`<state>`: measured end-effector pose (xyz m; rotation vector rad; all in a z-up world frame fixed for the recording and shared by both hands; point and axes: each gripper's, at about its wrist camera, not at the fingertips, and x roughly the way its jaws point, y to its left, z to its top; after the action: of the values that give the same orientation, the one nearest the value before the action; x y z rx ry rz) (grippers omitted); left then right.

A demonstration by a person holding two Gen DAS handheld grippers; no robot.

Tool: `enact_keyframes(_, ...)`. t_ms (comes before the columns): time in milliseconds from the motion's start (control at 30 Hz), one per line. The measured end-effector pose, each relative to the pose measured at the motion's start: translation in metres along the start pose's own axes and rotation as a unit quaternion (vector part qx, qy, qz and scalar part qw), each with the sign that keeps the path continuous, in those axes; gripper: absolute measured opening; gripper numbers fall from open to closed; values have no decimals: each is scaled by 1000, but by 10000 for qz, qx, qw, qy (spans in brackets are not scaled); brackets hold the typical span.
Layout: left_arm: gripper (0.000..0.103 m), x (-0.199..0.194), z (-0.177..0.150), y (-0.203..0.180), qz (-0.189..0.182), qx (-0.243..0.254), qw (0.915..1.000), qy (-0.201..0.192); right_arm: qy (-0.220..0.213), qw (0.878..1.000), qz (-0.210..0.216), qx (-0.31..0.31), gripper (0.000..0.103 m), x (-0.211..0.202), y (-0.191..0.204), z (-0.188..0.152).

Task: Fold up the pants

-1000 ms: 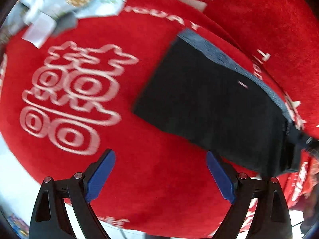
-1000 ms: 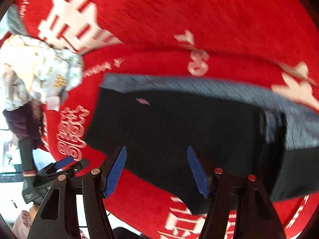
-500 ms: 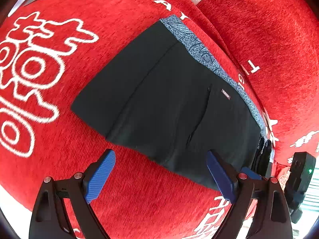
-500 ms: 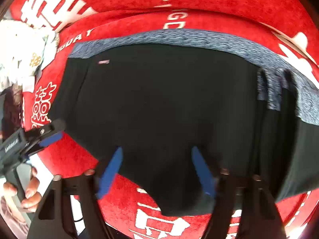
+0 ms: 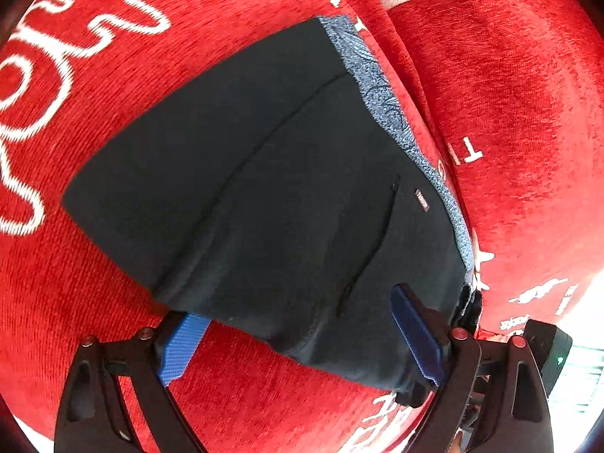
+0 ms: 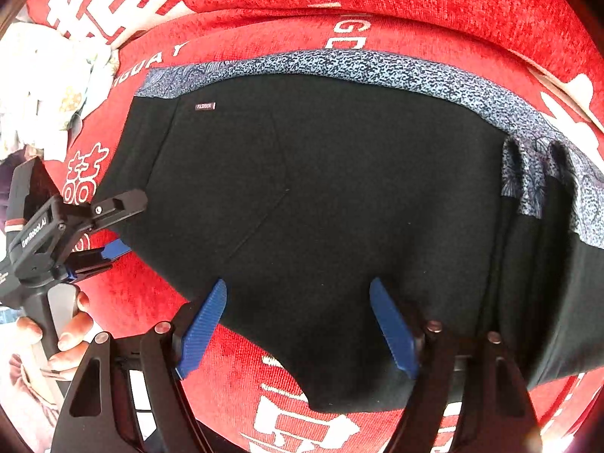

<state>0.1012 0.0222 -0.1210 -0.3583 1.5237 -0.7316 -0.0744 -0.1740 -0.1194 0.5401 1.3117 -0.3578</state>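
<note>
surface: red plush cover [image 6: 434, 11] with white characters and letters | on it: black pants [image 6: 339, 196] lying flat, folded, blue-patterned waistband [image 6: 377, 68] along far edge | left of pants: pale printed cloth [image 6: 49, 83] bunched on the cover | near pants' near edge: white print on cover

You had a tiny tag [image 6: 205, 106] on the black pants [image 6: 339, 207] that read "FASHION". The red cover [image 6: 434, 7] underneath showed white letters: "IGUA" by the waistband corner, a loose "T" higher up, plus big Chinese-style characters too cut off to read. The left gripper [image 6: 120, 222] body carried white lettering, too small to read.
</note>
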Motion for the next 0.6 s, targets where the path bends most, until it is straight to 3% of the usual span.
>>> enact_keyframes(167,93,-22,3,-23,-9,234,9986,-467,-18,10000,58,7,82,1,-1,-1)
enact_keyframes(233,93,-25,1,-36,160,441,9969,-633,-7,10000,62,-13,82,0,-1,0)
enact_keyframes(300,76,-20,-1,-45,726,700,9921,-745,7,10000,57,-4,82,-3,0,2)
enact_keyframes(333,52,-15,-2,-48,1170,856,9866,-752,-16,10000,56,-2,82,-7,0,4)
enact_keyframes(367,39,-10,-3,-50,1634,1021,9785,-733,-87,9999,73,0,82,-14,1,7)
enact_keyframes(433,38,-9,-6,-53,1793,1254,9724,-815,-327,9994,107,-98,82,-33,7,17)
enact_keyframes(500,36,-6,-17,-72,2239,1976,9490,-1007,-565,9977,121,-341,82,-54,18,36)
enact_keyframes(567,36,2,-38,-95,2866,2925,9032,-1283,-673,9961,192,-535,82,-67,29,54)
enact_keyframes(600,36,6,-45,-101,3043,3188,8872,-1363,-684,9952,309,-628,82,-73,36,66)
